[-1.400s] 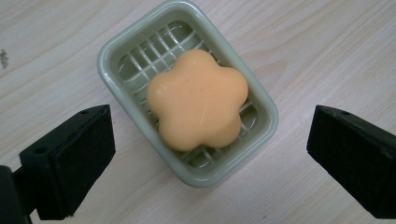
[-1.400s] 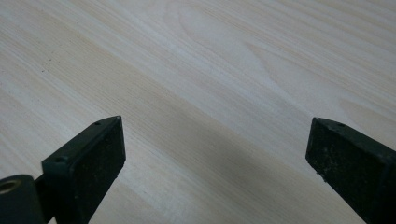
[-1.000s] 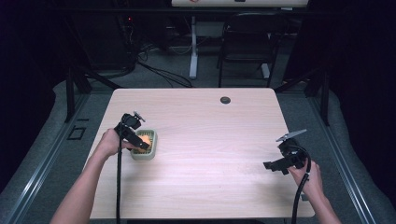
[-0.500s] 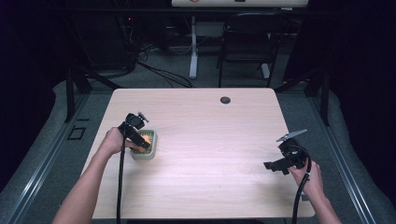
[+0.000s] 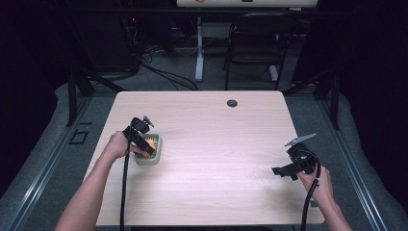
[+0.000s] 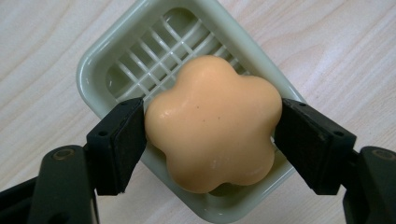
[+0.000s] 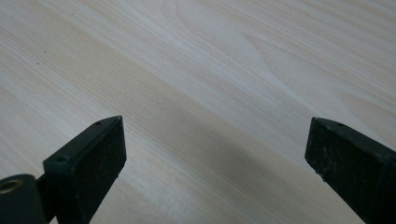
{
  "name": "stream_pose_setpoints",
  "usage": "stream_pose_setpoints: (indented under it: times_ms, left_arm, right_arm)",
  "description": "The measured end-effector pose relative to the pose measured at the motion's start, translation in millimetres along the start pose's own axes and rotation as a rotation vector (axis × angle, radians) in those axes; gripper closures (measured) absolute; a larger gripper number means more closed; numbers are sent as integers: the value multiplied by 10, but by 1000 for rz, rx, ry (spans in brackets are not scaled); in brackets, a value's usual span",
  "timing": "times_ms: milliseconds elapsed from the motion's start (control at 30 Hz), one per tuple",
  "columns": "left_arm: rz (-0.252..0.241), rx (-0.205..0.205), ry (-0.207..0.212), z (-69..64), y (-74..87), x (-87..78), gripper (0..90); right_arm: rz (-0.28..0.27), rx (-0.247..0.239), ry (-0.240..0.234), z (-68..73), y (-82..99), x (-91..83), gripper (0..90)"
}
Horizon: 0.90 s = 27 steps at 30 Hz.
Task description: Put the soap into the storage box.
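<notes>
A peach, flower-shaped soap [image 6: 215,121] lies in a pale green soap dish [image 6: 93,79] with a slotted floor. My left gripper [image 6: 210,128] straddles it, both pads pressing on the soap's sides; its jaws have just been closing with the soap between them. In the high view the left gripper [image 5: 143,143] sits over the soap dish [image 5: 150,160] at the table's left, the soap [image 5: 151,144] showing orange beneath it. At the right front of the table my right gripper [image 5: 283,170] hovers low, and its jaws [image 7: 215,140] stand wide open over bare wood.
The light wooden table [image 5: 216,139] has a round black cable grommet [image 5: 232,103] near its far edge. Behind the table are a dark chair [image 5: 252,43] and a desk leg [image 5: 199,48].
The left gripper has shifted slightly toward the dish and settled over the soap. The right hand and gripper have kept still.
</notes>
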<state>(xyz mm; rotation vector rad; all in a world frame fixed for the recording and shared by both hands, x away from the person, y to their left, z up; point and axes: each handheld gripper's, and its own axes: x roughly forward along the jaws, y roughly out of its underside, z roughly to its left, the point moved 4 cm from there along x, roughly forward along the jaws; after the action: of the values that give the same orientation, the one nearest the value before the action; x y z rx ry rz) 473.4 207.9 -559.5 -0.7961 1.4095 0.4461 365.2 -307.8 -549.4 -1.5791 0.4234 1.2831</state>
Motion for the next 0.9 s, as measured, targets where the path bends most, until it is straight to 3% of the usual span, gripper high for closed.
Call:
stream_pose_setpoints:
  times_ms: [200, 500, 900]
  left_arm:
    - [25, 11, -5, -5, -13, 41, 246]
    - [67, 38, -48, -42, -48, 71, 254]
    - [66, 53, -54, -46, -45, 64, 260]
  right_arm:
    - [1, 1, 0, -1, 2, 2, 53]
    - [-1, 2, 3, -1, 4, 7, 55]
    - [3, -1, 6, -9, 7, 6, 57]
